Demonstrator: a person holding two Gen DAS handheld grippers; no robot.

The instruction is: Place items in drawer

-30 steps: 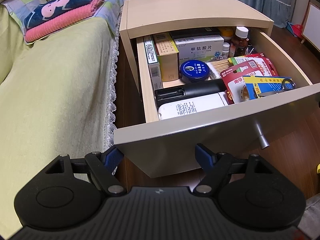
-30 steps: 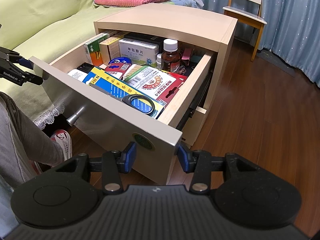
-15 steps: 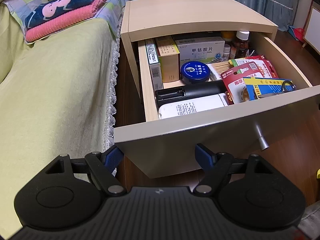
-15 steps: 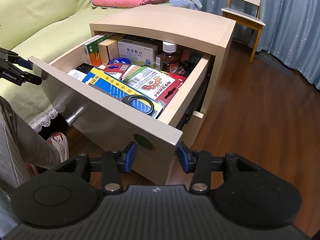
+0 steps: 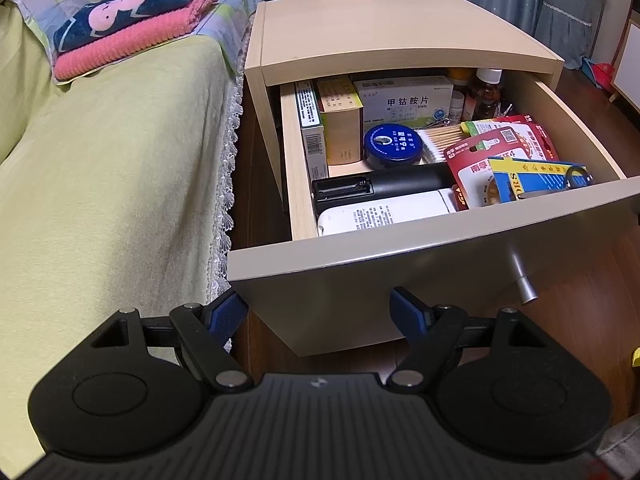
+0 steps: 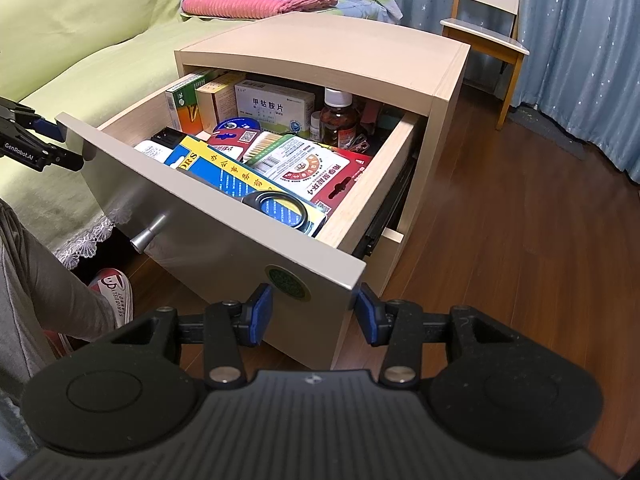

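The beige nightstand drawer [image 5: 400, 264] stands pulled out, packed with a white medicine box [image 5: 404, 100], a blue tin [image 5: 393, 146], a black remote [image 5: 380, 186], a red card pack [image 5: 500, 148], a blue scissors pack [image 6: 240, 176] and a brown bottle [image 6: 338, 118]. My left gripper [image 5: 318, 304] is open, its blue fingers straddling the left corner of the drawer front. My right gripper [image 6: 312, 308] is open too, with its fingers on either side of the front's right corner [image 6: 352, 276]. Neither holds anything. The left gripper [image 6: 36, 144] also shows in the right wrist view.
A metal knob [image 5: 522, 280] sticks out of the drawer front. A bed with a yellow-green cover [image 5: 100, 168] and folded blankets [image 5: 132, 28] lies to the left. A person's grey-clad leg and a shoe [image 6: 112, 292] are below, and a wooden chair [image 6: 486, 32] stands before blue curtains on the wood floor [image 6: 520, 220].
The drawer has slid a little way back into the nightstand, so its top now covers more of the rear items. Both open grippers have moved forward with the drawer front.
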